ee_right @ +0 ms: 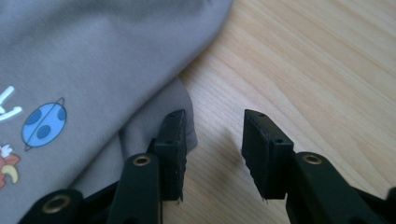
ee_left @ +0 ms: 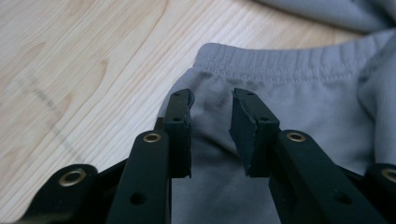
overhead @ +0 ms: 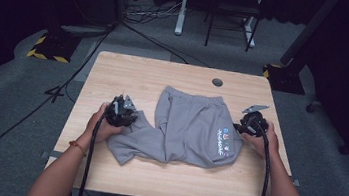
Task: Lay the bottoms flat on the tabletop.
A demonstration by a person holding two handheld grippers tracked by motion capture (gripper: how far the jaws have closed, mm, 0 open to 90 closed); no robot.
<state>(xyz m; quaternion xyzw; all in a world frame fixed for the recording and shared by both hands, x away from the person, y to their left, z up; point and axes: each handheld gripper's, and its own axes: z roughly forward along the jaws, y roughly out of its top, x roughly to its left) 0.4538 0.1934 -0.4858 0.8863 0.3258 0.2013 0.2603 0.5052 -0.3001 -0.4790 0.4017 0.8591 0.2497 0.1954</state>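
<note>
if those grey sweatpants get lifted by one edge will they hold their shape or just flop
The grey sweatpants will probably flop: the fabric already lies folded and creased on the wooden table. The ribbed cuff looks thicker, so it likely gives a firmer pinch. The knit looks matte, so it seems unlikely to slip.
</note>
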